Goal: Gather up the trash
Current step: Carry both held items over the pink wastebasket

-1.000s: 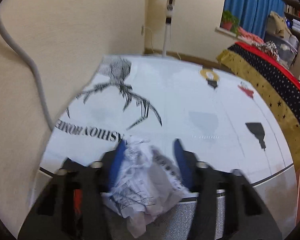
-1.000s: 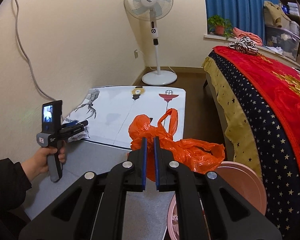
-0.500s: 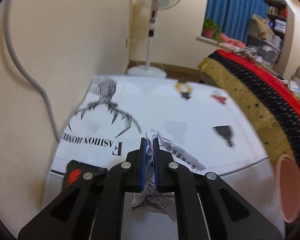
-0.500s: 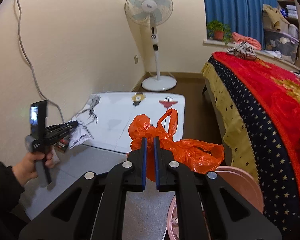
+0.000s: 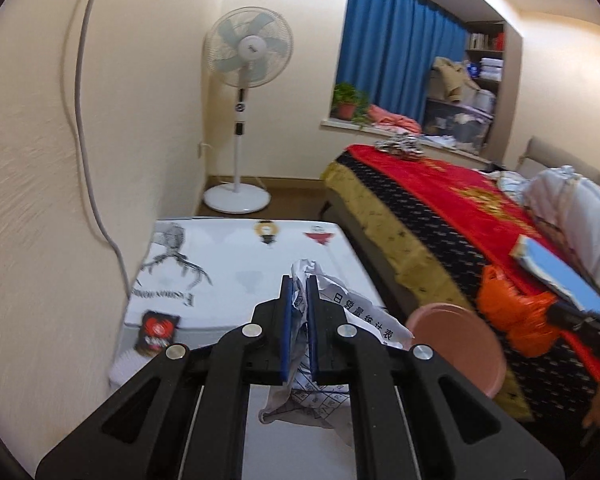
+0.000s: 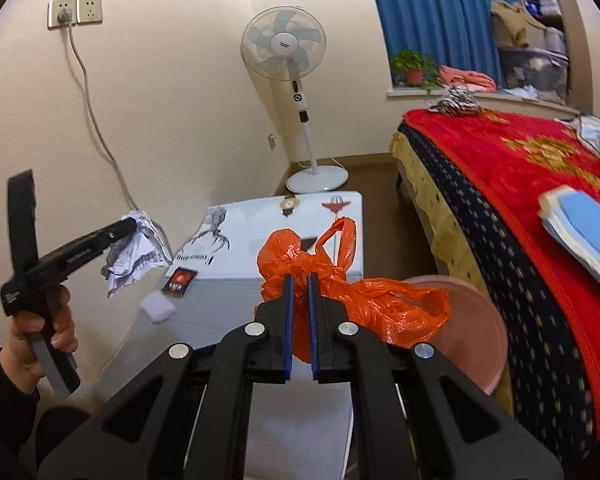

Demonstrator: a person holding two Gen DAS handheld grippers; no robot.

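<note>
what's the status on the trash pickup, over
Left gripper shut on crumpled paper, lifted clear. Right gripper shut on orange bag. Black packet remains on mat. Nothing blocking.

A white pedestal fan [image 6: 296, 92] stands in the corner by the blue curtain [image 5: 396, 56], a potted green plant [image 6: 413, 65] sits on the windowsill, a red-and-gold blanket [image 6: 532, 168] covers the bed, and a grey cable [image 6: 96, 128] hangs from the wall socket [image 6: 62, 13].

Crumpled paper [image 5: 364, 316] printed "日销量统计表", remaining lettering illegible
</note>
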